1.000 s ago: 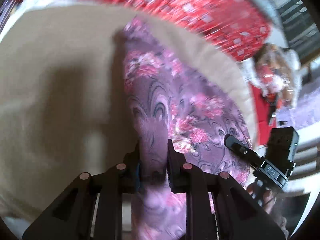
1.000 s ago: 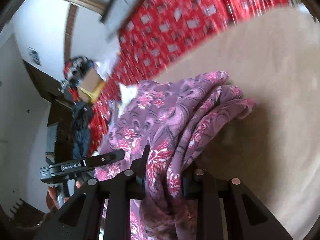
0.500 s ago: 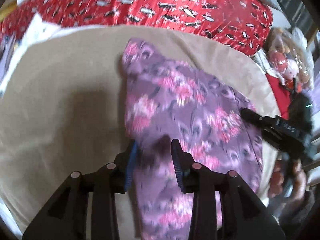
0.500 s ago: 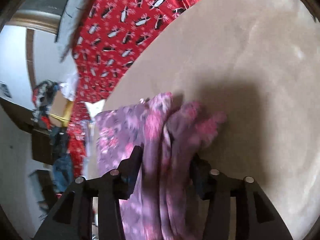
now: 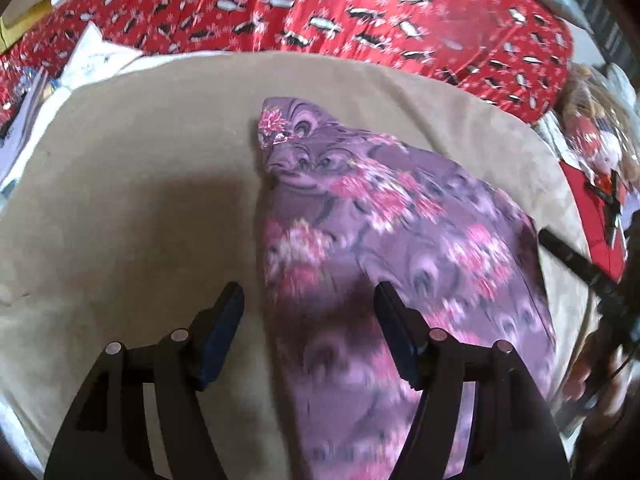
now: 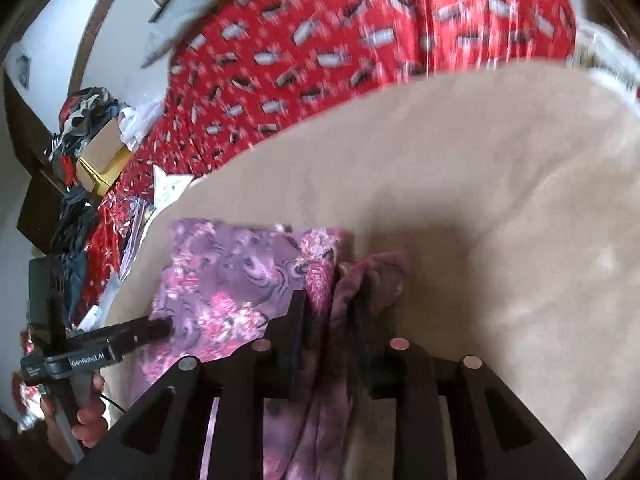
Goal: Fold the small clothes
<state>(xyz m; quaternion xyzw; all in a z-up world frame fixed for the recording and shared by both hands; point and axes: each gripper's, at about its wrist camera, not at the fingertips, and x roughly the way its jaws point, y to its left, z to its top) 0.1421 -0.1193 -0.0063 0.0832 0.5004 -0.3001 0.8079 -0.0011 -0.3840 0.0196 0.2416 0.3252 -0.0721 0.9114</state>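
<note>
A purple garment with pink flowers (image 5: pixel 384 232) lies spread on a beige blanket (image 5: pixel 132 200). In the left wrist view my left gripper (image 5: pixel 310 312) hovers over the garment's near edge. Its jaws are opening, and the cloth lies under the gap with neither pad touching it. In the right wrist view my right gripper (image 6: pixel 334 320) has a bunched fold of the garment (image 6: pixel 224 276) between its fingers. Its jaws are easing open a little, still clamping the fold. The left gripper (image 6: pixel 132 332) shows there too, low on the left, held by a hand (image 6: pixel 88 412).
A red blanket with a penguin print (image 5: pixel 320 12) covers the bed behind the beige one. Papers and a white sheet (image 5: pixel 96 60) lie at the far left. A cardboard box (image 6: pixel 102 158) and a heap of dark clothes (image 6: pixel 76 220) stand beyond the bed.
The left gripper has let go of the garment and its jaws have spread wide. The garment now lies flatter on the beige blanket. The right gripper still holds the bunched fold.
</note>
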